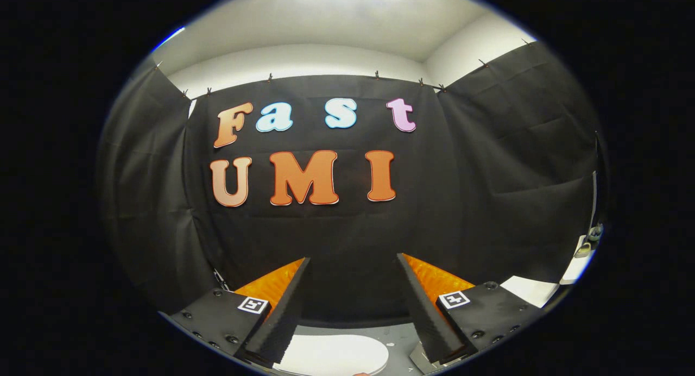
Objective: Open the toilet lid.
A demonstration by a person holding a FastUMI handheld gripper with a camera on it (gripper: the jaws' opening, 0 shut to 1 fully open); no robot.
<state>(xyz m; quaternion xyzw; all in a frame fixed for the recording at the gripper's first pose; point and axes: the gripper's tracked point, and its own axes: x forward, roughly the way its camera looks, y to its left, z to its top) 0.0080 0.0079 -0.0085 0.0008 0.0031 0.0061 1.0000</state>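
The gripper (353, 311) hangs in mid-air with its 2 fingers spread wide, holding nothing and touching nothing. Its left finger (282, 316) and right finger (429, 316) have ridged inner faces that slant outward toward their bases, and each base block carries a small square black-and-white marker. Low down between the 2 finger bases, beneath the gripper, lies the smooth, rounded white toilet lid (336, 354); its curved edge is seen from above, it sits flat and closed, and the fingers are well clear of it. A strip of grey floor (399, 340) shows just right of the lid, by the right finger's base. Ahead of the fingers, black cloth (347, 240) hangs as the booth's wall, pinned along the top with small clips below a white ceiling. Far to the right, beyond the right finger block, a flat white surface (529, 290) juts from under the cloth, with small objects too blurred to identify.
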